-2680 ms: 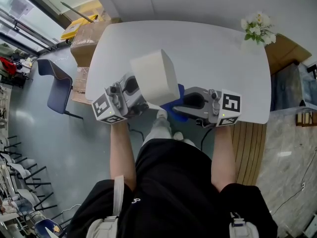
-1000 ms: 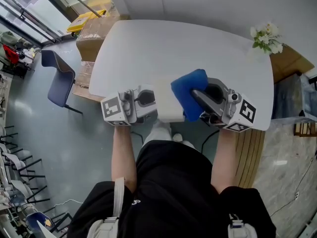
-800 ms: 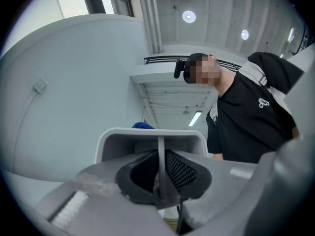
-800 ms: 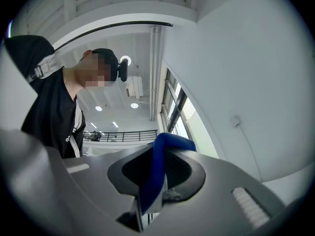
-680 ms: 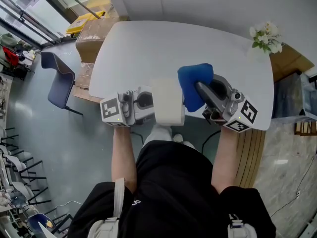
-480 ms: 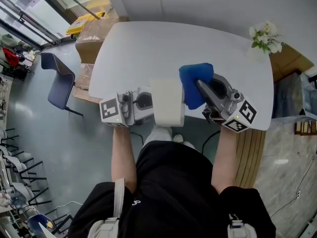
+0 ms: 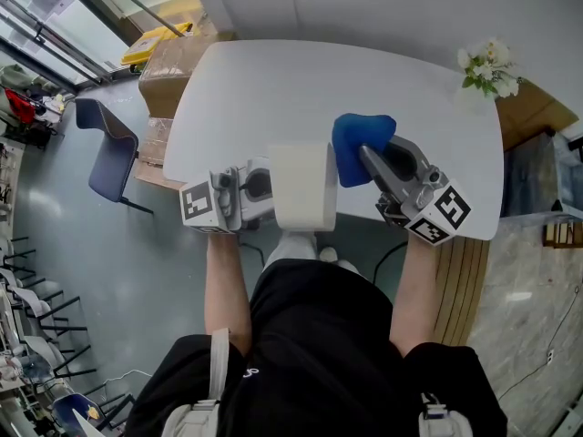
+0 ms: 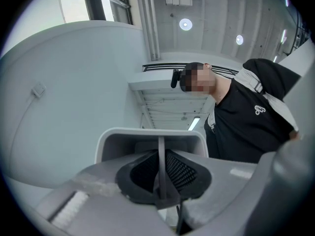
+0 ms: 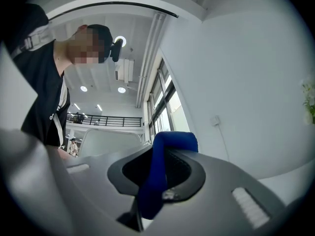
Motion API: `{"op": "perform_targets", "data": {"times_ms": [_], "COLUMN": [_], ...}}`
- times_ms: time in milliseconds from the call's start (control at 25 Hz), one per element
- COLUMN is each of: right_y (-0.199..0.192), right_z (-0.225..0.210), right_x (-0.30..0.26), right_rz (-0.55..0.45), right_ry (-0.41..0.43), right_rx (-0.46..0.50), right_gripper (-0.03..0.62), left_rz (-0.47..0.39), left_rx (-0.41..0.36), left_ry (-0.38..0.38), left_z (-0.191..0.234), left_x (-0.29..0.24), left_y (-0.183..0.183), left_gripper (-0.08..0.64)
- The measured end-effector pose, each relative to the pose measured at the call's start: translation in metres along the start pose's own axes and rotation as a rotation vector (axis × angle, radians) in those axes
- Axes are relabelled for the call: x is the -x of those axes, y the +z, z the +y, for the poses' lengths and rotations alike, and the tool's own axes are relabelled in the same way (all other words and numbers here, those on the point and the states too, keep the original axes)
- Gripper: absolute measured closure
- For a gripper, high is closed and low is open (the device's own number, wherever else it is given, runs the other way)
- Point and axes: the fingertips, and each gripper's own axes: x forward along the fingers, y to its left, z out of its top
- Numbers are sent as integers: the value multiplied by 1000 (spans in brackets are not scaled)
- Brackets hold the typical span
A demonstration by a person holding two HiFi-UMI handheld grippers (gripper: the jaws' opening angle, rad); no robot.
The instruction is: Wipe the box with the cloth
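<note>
Wiping step judged in hand: cream rectangular box (image 7: 301, 188) clamped by wall in left tongs (image 8: 160, 181); blue cloth (image 7: 360, 146) clenched in right tongs (image 9: 156, 181), beside box. Next: cloth pressed, dragged along side.

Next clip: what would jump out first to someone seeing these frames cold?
The bright blue cloth, clamped in the right gripper, stands out against the white table, close beside the box's right side. Next comes the cream box itself, held up over the table's near edge with one thin wall pinched in the left gripper. A small bunch of white flowers sits at the table's far right corner.
</note>
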Motion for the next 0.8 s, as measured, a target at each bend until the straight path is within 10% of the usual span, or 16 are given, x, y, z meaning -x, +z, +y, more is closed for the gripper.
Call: {"op": "perform_targets", "data": {"times_ms": [800], "right_y": [-23], "right_z": [55], "right_x": [-7], "right_rz": [131], "right_ry": [280], "right_rx": [-14], "right_gripper": [537], "left_rz": [-122], "left_rx": [12], "left_ry": [221], "left_z": [51], "left_x": [19], "left_y": [6], "left_gripper": [512]}}
